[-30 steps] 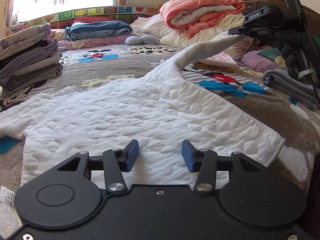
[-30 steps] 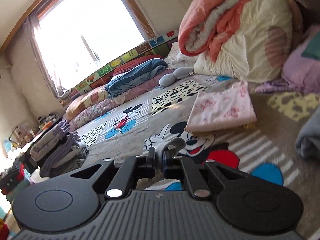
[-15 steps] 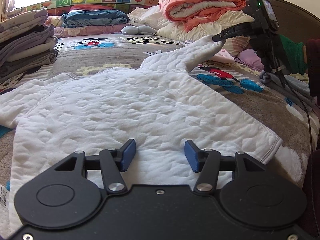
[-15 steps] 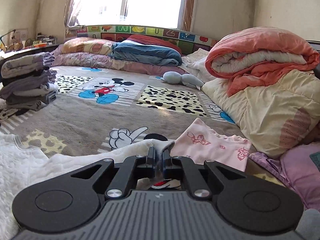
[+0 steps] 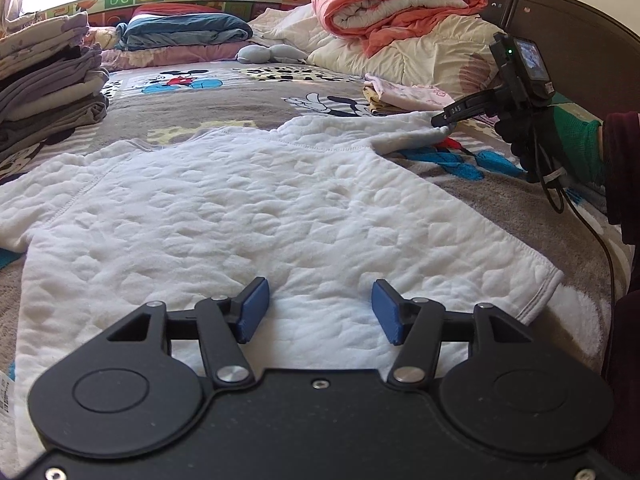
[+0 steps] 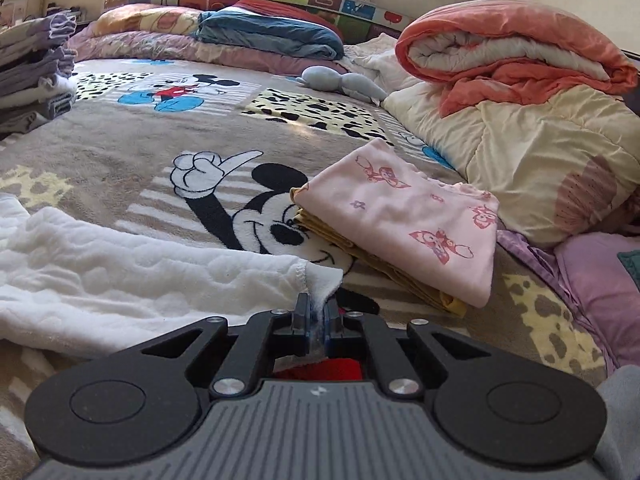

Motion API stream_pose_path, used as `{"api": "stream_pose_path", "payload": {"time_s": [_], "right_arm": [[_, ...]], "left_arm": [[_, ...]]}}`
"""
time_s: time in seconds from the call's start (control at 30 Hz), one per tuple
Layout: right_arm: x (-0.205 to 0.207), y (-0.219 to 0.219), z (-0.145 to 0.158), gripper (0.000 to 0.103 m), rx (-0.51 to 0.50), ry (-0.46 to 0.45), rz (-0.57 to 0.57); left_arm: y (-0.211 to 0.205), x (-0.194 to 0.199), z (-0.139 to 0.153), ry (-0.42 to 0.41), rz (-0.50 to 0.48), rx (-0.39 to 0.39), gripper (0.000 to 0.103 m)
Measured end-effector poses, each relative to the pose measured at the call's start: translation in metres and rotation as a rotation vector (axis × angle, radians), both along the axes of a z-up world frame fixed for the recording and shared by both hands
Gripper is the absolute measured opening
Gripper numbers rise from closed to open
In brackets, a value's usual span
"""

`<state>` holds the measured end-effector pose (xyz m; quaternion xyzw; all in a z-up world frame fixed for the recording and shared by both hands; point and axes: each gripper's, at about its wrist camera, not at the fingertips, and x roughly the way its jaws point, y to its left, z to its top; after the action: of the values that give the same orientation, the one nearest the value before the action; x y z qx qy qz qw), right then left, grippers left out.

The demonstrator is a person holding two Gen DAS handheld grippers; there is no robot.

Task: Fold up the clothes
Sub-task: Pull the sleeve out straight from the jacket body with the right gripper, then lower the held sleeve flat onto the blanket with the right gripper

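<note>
1. The left wrist view sits low behind the left hand-held gripper [image 5: 320, 312], close over the white top [image 5: 256, 208] spread on the bed [image 5: 520, 200], and looks along it toward the window end.
2. The right wrist view rides behind the right hand-held gripper [image 6: 316, 320], nearly at blanket height, facing the same way from further right.
3. Both views share the pink folded cloth [image 5: 412, 94] [image 6: 404, 220], orange quilt [image 5: 396, 4] [image 6: 516, 48] and grey clothes stack [image 5: 48, 84] [image 6: 32, 68].
4. The left view also catches the right hand-held gripper [image 5: 442, 122] from the side; the window itself is washed out, probably by glare.
</note>
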<state>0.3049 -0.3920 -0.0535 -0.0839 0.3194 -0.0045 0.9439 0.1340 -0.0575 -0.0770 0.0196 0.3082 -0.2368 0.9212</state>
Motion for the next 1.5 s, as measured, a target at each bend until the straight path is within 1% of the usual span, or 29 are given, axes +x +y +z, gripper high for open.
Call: {"api": "stream_pose_path", "payload": {"time_s": [0.07,0.17,0.23,0.3,0.33,0.43,0.47,0.53,0.57,0.6,0.7,0.73,0.77,0.8,0.83,0.87,0.9,0.97,1.0,1.07,1.17,1.23,1.3,1.33,1.4,1.47,1.5], "right_arm": [[-0.003,-0.006,0.000,0.007,0.037,0.008,-0.019],[0.001,-0.011,-0.011,0.007,0.092,0.044,-0.053],[0.004,-0.017,-0.024,0.008,0.164,0.069,-0.093],[0.000,-0.030,-0.032,0.008,0.286,0.044,-0.142],[-0.002,-0.035,-0.034,0.008,0.330,0.033,-0.151],[-0.009,-0.045,-0.038,0.008,0.419,0.009,-0.149],[-0.010,-0.048,-0.040,0.008,0.444,-0.001,-0.147],[-0.013,-0.051,-0.041,0.008,0.479,-0.018,-0.138],[-0.014,-0.052,-0.041,0.008,0.494,-0.027,-0.133],[-0.015,-0.053,-0.041,0.008,0.502,-0.032,-0.126],[-0.016,-0.053,-0.040,0.008,0.513,-0.040,-0.105],[-0.016,-0.055,-0.040,0.008,0.526,-0.043,-0.104],[-0.016,-0.057,-0.040,0.008,0.539,-0.046,-0.102],[-0.016,-0.059,-0.040,0.008,0.552,-0.048,-0.101],[-0.017,-0.062,-0.040,0.008,0.569,-0.055,-0.098],[-0.019,-0.064,-0.039,0.008,0.585,-0.063,-0.095],[-0.020,-0.066,-0.038,0.008,0.596,-0.069,-0.091],[-0.026,-0.068,-0.035,0.007,0.600,-0.086,-0.081],[-0.029,-0.069,-0.033,0.007,0.593,-0.090,-0.074],[-0.036,-0.068,-0.028,0.006,0.568,-0.073,-0.064],[-0.040,-0.069,-0.033,0.006,0.569,-0.034,-0.066],[-0.034,-0.068,-0.039,0.006,0.559,-0.011,-0.069],[-0.028,-0.067,-0.045,0.006,0.555,0.011,-0.070],[-0.029,-0.066,-0.045,0.006,0.553,0.008,-0.071],[-0.030,-0.065,-0.045,0.007,0.547,0.004,-0.072],[-0.031,-0.063,-0.045,0.007,0.534,0.000,-0.071],[-0.031,-0.063,-0.044,0.007,0.528,-0.001,-0.071]], "left_arm": [[0.001,0.000,0.000,-0.001,-0.002,0.001,0.056],[0.002,-0.001,0.000,-0.002,-0.006,0.002,0.057],[0.003,-0.002,0.000,-0.004,-0.008,0.003,0.057],[0.004,-0.001,0.001,0.001,-0.016,0.004,0.057],[0.005,-0.001,0.002,0.005,-0.022,0.004,0.057],[0.008,0.001,0.010,0.014,-0.041,0.017,0.057],[0.011,0.002,0.017,0.004,-0.023,0.022,0.054],[0.013,0.005,0.033,-0.043,0.025,0.011,0.054],[0.012,0.011,0.042,-0.070,0.046,0.003,0.050],[0.010,0.019,0.049,-0.093,0.062,0.000,0.041],[-0.011,0.060,0.061,-0.127,0.067,0.026,0.029],[-0.022,0.077,0.061,-0.130,0.072,0.036,0.027],[-0.032,0.097,0.061,-0.122,0.071,0.039,0.020],[-0.042,0.117,0.060,-0.120,0.076,0.046,0.017],[-0.051,0.134,0.056,-0.115,0.082,0.062,0.017],[-0.062,0.154,0.049,-0.091,0.084,0.082,0.016],[-0.070,0.173,0.037,-0.058,0.090,0.102,0.016],[-0.079,0.200,0.008,0.015,0.110,0.181,0.016],[-0.078,0.203,-0.001,0.010,0.117,0.170,0.016],[-0.076,0.204,0.001,0.013,0.133,0.157,0.018],[-0.082,0.197,-0.002,-0.029,0.130,0.199,0.018],[-0.083,0.197,0.001,-0.025,0.132,0.208,0.018],[-0.086,0.187,0.010,-0.037,0.138,0.232,0.018],[-0.088,0.177,0.016,-0.045,0.148,0.239,0.018],[-0.093,0.148,0.028,-0.057,0.127,0.202,0.019],[-0.107,0.118,0.030,-0.045,0.055,0.182,0.019],[-0.118,0.109,0.022,-0.036,0.021,0.233,0.018]]}}
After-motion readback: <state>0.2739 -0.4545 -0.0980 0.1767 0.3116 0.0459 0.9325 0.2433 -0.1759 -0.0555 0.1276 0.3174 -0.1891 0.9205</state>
